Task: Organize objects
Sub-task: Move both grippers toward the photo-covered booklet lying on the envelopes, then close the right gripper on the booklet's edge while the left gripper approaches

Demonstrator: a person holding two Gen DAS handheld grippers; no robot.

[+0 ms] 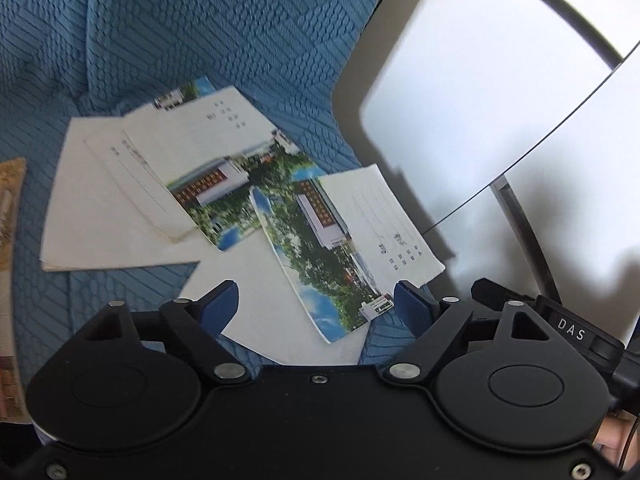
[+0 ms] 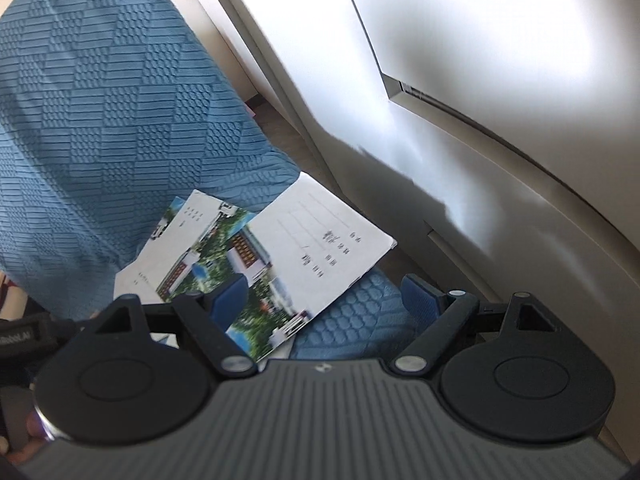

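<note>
Basically an approach step, nothing picked up yet.

Left wrist view: the left hand-held gripper [image 1: 316, 300] stands wide open and empty, blue pads either side of the near booklet [image 1: 348, 248], not pressing it. That booklet lies flat on the blue bed cover [image 1: 200, 20], photo cover up, partly on a loose white sheet [image 1: 264, 292]. Farther off, a second booklet [image 1: 208, 168] overlaps a messy stack of white papers [image 1: 100, 200]. A white cabinet [image 1: 480, 100] stands to the right. The pile is scattered and skewed, so organizing looks barely begun.

Right wrist view: the right hand-held gripper [image 2: 324, 300] is also open and empty, hanging over the near corner of the same booklet [image 2: 300, 256]; its left pad overlaps the photo edge, but I cannot tell if it touches. The other booklet [image 2: 192, 240] peeks out behind.

Next move, my guess: drop lower, get one pad under a booklet edge, since flat thin paper on soft fabric gives little lip, then close and lift it toward one squared stack.
</note>
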